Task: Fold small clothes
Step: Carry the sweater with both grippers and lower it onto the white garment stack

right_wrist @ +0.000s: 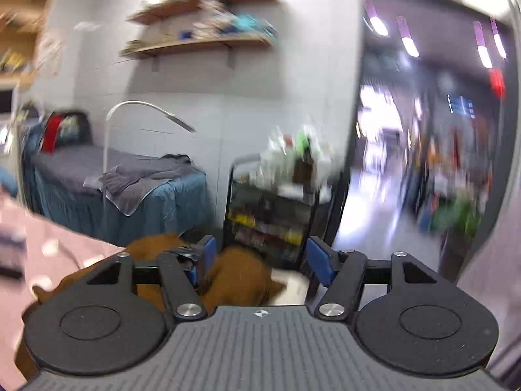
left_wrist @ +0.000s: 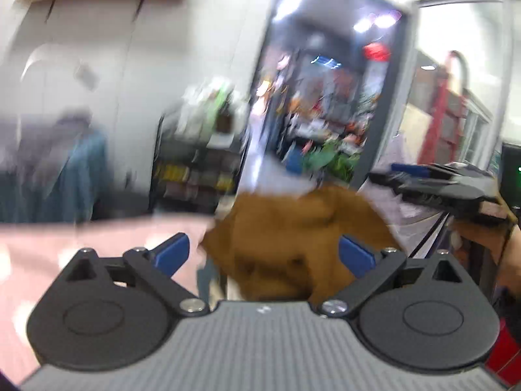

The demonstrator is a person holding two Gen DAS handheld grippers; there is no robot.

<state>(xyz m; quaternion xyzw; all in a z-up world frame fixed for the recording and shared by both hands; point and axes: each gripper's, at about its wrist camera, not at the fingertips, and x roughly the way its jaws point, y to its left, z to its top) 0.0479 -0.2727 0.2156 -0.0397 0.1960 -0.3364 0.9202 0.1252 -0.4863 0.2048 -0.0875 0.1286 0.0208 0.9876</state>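
A brown garment [left_wrist: 293, 228] lies crumpled at the edge of the pink, spotted surface [left_wrist: 65, 238], just ahead of my left gripper [left_wrist: 263, 251]. That gripper is open, its blue pads [left_wrist: 171, 254] wide apart and touching no cloth. In the right wrist view the same brown garment [right_wrist: 241, 280] sits low between and under the fingers of my right gripper [right_wrist: 262, 255], which is also open, with neither pad pressing on it. My right gripper [left_wrist: 439, 184] shows blurred at the right of the left wrist view, above and beyond the garment.
Both views are blurred. A black shelf cart [right_wrist: 273, 215] with bottles stands beyond the surface's edge, beside a dark glass doorway [right_wrist: 423, 163]. A bed with a blue skirt and a grey blanket [right_wrist: 130, 179], a white floor lamp [right_wrist: 107, 150] and wall shelves [right_wrist: 202, 42] stand farther back.
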